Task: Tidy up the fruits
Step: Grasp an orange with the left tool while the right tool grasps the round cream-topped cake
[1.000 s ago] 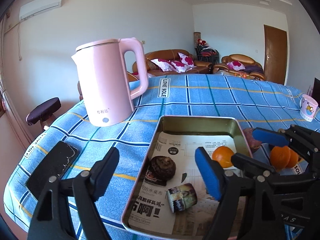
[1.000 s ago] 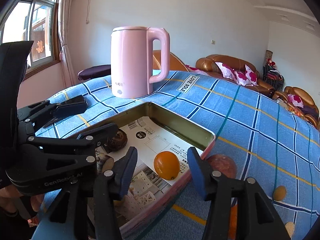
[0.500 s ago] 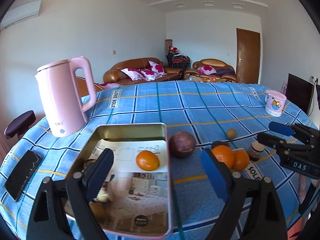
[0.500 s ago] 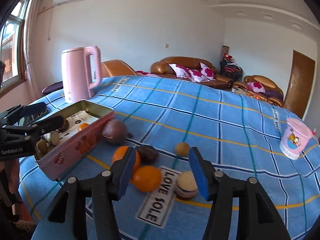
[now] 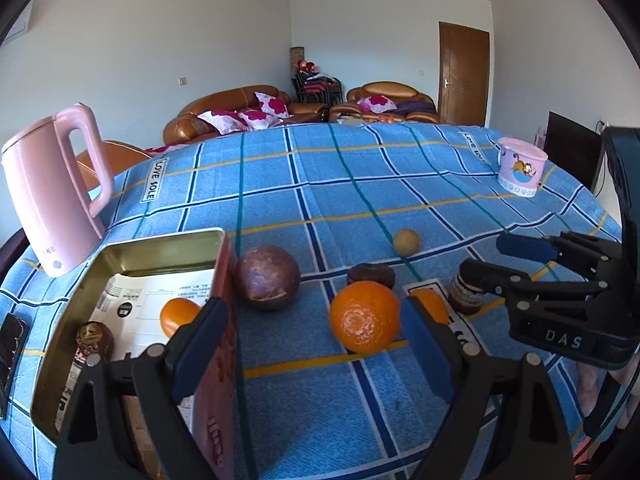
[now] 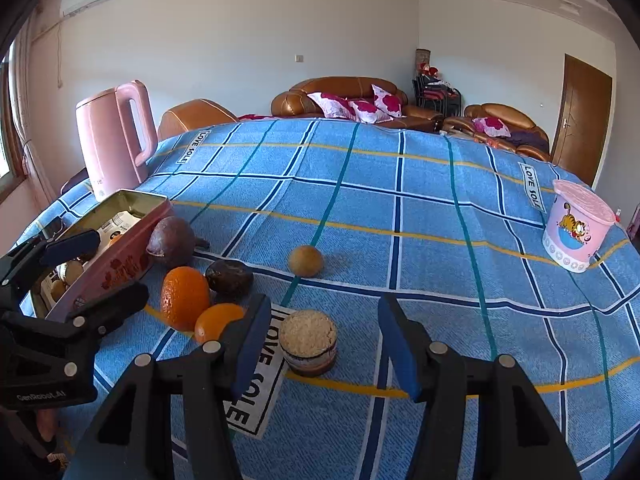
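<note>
Both grippers have swung from the pink metal tin [image 5: 218,280] toward loose fruit. Left gripper [image 5: 316,344], jaws just widening and empty, is framing the large orange [image 5: 364,316] at lower centre; right gripper [image 6: 320,344] is hanging apart. Closing off-centre is risking rolling it away.

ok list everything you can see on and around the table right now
tin tray: one, pink outside, table's left; holds a paper sheet, one orange and brown items
kettle: one, pink, behind the tray
purple fruit: one, against the tray's wall
oranges: two on the cloth, large and small, touching
dark brown fruit: one, behind them
tan round fruit: one, alone mid-table
round cake: one, tan top, nearest the right gripper
cup: one, pink, far right
tablecloth: blue plaid
sofas: brown, behind
left gripper: open, empty
right gripper: open, empty
</note>
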